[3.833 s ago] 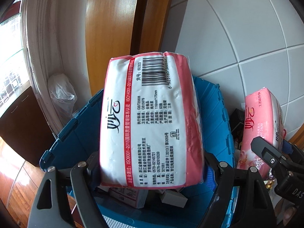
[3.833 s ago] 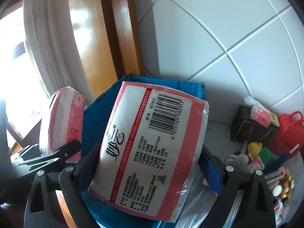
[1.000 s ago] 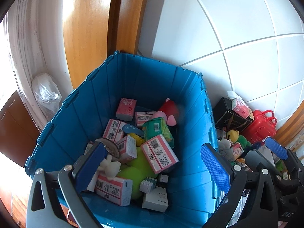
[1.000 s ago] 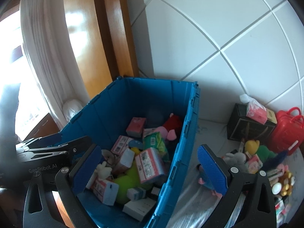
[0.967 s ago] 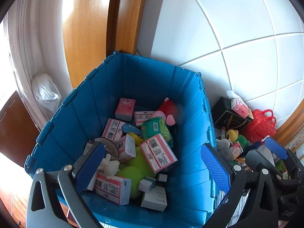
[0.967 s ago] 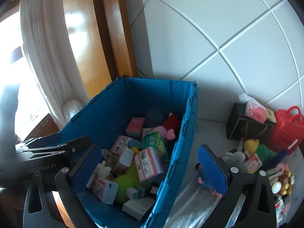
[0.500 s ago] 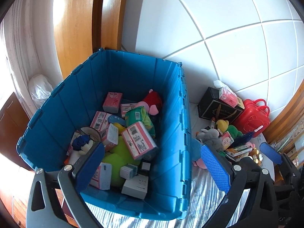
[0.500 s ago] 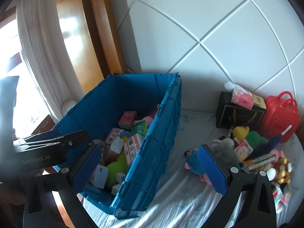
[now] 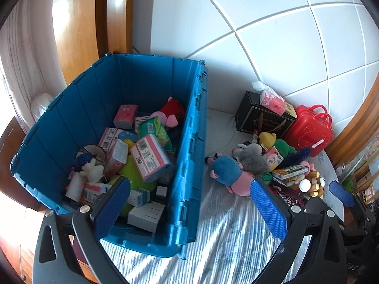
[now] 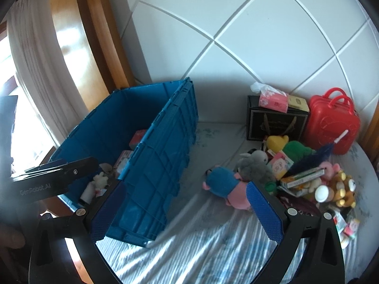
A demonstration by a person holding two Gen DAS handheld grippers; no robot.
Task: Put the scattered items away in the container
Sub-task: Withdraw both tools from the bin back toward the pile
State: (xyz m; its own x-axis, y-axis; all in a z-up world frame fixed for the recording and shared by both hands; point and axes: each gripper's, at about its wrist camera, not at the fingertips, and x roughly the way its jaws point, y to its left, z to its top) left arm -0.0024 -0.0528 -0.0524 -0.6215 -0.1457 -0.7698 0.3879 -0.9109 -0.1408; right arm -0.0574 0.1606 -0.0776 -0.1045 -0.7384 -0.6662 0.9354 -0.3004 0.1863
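Below my grippers is a bed (image 10: 208, 241) under a pale, faintly patterned sheet. On it to my left stands the blue crate (image 9: 189, 165), set against the tiled wall. At the far right, a black box (image 10: 274, 124) and a red case (image 10: 331, 127) also stand against the wall. In front of those 2 lies a heap of plush toys (image 10: 255, 165) and small packets (image 9: 290, 171), well apart from the crate.

We no longer hold the two pink tissue packs; the jaws of the left gripper (image 9: 189, 209) and right gripper (image 10: 186, 211) now gape empty. Both have swung from above the blue bin (image 9: 189, 146) toward the toys (image 10: 260, 168) on the bed (image 10: 201, 248).
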